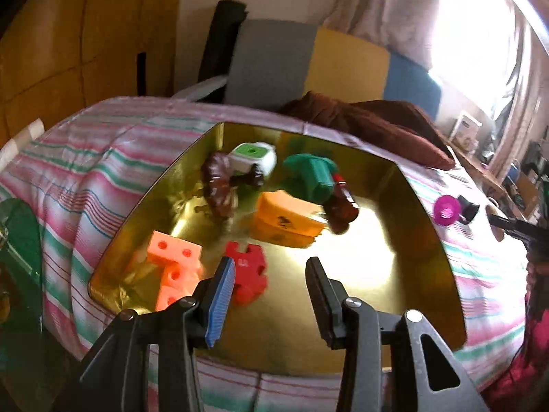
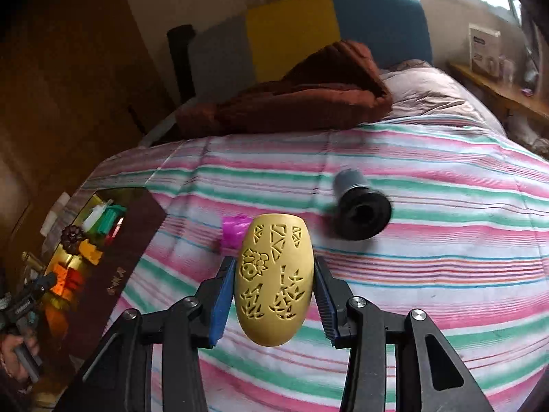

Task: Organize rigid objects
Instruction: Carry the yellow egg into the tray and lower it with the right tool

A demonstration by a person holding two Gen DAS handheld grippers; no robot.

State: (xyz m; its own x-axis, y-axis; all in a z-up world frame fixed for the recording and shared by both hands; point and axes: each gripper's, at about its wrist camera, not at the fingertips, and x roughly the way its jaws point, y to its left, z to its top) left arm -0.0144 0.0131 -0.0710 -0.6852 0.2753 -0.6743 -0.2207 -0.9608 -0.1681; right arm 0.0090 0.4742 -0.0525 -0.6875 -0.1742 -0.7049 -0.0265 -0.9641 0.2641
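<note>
One striped pink, green and white quilt (image 2: 429,240) covers the bed under both grippers. On it, straight ahead of the left gripper (image 1: 271,281), sits one shiny gold metal tin (image 1: 405,240), holding seven pieces. Far ahead lie one green flanged plastic piece (image 1: 314,175), one white cube with a green top (image 1: 255,158) and two dark brown knobbly figures (image 1: 219,185), the second (image 1: 339,206) to the right. Nearer is one orange wedge-shaped block (image 1: 288,218). Just beyond the left finger lie one salmon holed plastic bracket (image 1: 175,264) and one red notched plastic block (image 1: 248,271). The left gripper's jaws stand apart with nothing between them.

The right gripper (image 2: 274,288) is clamped on one yellow egg-shaped carved plastic shell (image 2: 274,281). Ahead to its right lies one black flared cylinder (image 2: 360,209); one magenta plastic piece (image 2: 233,233) is just behind the shell.
</note>
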